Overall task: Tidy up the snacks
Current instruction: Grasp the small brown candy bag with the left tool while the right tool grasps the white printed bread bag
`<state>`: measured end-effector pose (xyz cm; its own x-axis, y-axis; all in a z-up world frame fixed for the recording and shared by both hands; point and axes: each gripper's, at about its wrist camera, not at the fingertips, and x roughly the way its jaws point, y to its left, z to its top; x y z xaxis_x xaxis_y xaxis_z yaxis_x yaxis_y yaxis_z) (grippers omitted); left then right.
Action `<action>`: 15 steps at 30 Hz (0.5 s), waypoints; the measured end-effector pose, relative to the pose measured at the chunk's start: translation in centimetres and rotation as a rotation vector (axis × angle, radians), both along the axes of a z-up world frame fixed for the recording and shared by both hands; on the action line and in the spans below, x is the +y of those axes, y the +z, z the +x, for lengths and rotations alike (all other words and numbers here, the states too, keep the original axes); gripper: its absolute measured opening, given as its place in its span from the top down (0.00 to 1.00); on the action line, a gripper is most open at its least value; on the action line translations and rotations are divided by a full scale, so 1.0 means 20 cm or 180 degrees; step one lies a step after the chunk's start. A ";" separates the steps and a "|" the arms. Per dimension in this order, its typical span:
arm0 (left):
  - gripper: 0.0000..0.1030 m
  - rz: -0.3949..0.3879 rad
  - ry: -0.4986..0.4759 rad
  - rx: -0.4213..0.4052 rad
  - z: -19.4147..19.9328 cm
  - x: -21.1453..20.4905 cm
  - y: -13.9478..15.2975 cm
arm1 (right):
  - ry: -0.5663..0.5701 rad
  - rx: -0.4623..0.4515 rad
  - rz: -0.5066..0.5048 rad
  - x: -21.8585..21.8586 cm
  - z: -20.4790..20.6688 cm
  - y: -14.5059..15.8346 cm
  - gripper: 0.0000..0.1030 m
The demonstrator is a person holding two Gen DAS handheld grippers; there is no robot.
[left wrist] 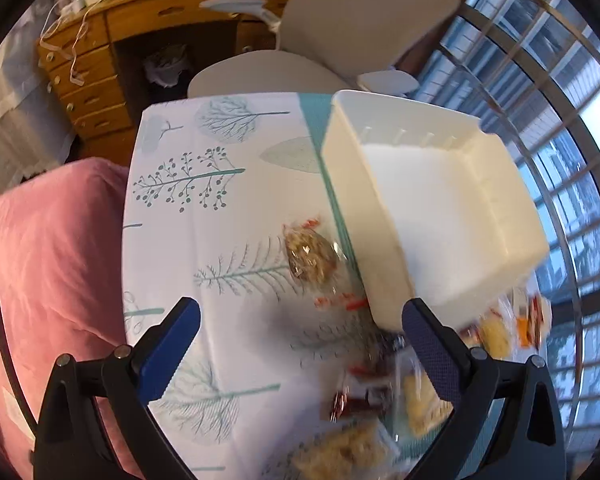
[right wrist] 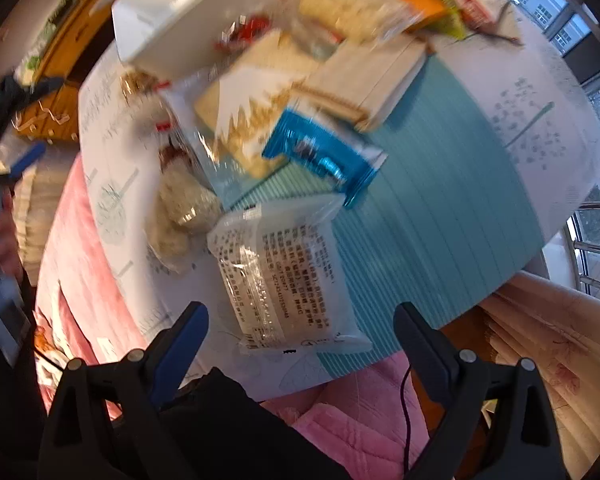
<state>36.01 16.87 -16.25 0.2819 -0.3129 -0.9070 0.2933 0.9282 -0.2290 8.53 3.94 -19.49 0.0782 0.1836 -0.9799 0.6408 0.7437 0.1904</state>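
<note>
Bedside counter (left wrist: 188,200) crowded: snacks (right wrist: 284,264) heaped beside empty bin (left wrist: 440,216). Both grippers (left wrist: 300,340) (right wrist: 300,332) have fingers spread, holding nothing. Risk: near-edge packet slides off onto bed

Left camera spot: it sits on the left gripper (left wrist: 300,328) and looks out between the two blue fingers.
Left camera faces: down across the table (left wrist: 220,200), toward a wooden desk (left wrist: 92,60) and a chair (left wrist: 340,32) behind it.
Left camera nearness: close above the table; the white bin (left wrist: 440,208) fills the right side.
Right camera spot: it sits on the right gripper (right wrist: 300,328), looking along its fingers.
Right camera faces: down at the table edge, with a window to the right.
Right camera nearness: very close to the white snack packet (right wrist: 288,272); the picture is blurry.
Both see: the white bin, the tree-print cloth and the pile of snacks (left wrist: 380,400).
</note>
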 end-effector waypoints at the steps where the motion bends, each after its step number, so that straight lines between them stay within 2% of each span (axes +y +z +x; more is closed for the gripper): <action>1: 0.02 -0.0012 0.0042 0.0017 0.02 0.00 -0.02 | 0.0037 0.0041 -0.0005 0.01 0.02 -0.03 0.08; 5: 0.04 0.0007 0.0147 0.0085 0.12 -0.03 -0.14 | 0.0164 0.0149 -0.0079 0.07 0.08 -0.11 0.08; 10: 0.08 0.0045 0.0233 0.0294 0.21 -0.04 -0.30 | 0.0254 0.0290 -0.0222 0.10 0.15 -0.18 0.09; 15: 0.14 0.0051 0.0230 0.0439 0.27 -0.08 -0.41 | 0.0245 0.0337 -0.0213 0.10 0.21 -0.24 0.12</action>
